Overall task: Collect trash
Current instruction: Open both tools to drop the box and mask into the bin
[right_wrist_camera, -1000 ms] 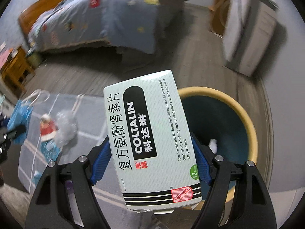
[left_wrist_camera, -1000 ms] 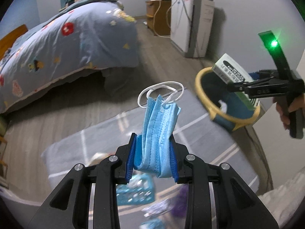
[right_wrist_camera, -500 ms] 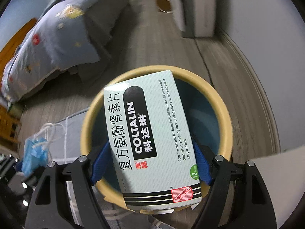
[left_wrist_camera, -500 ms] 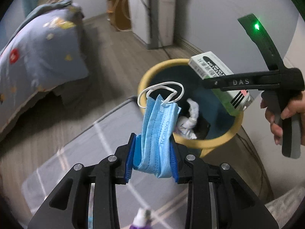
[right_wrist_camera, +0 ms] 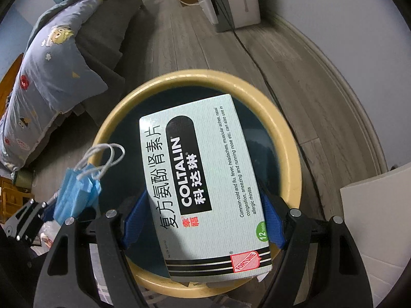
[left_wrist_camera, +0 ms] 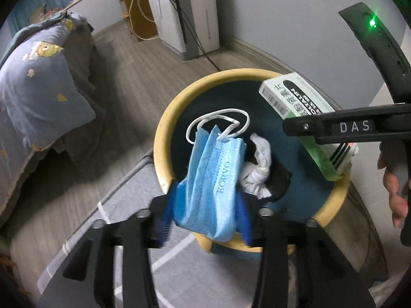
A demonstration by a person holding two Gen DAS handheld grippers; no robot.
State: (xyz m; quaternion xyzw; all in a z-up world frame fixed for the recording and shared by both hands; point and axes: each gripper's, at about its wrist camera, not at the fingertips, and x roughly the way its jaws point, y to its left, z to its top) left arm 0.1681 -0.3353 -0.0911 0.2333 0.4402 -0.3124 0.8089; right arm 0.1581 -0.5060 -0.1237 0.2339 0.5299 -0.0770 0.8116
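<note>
A bed (left_wrist_camera: 38,97) with a blue cartoon-print cover fills the left of the room, and a white appliance (left_wrist_camera: 192,12) stands against the far wall with a dark cable trailing across the wooden floor (left_wrist_camera: 123,82). A grey rug (left_wrist_camera: 123,200) with pale lines lies on the floor, and the trash bin (right_wrist_camera: 290,151), dark blue inside with a yellow rim, stands at the rug's far edge near the wall. Crumpled white paper (left_wrist_camera: 259,169) and something black lie at the bin's bottom.

The right gripper (right_wrist_camera: 203,223) hangs over the bin's mouth, its blue-padded fingers (right_wrist_camera: 134,220) pinching a pale green Coltalin medicine box (right_wrist_camera: 205,192) by its long sides; the box sits flat above the opening, inside the rim's outline. The left gripper (left_wrist_camera: 205,218) hovers at the bin's near rim, its fingers pressed onto a folded blue face mask (left_wrist_camera: 213,179) that stands upright between them, white ear loops (left_wrist_camera: 218,123) curling out over the bin's interior. The two grippers are near each other, apart.
</note>
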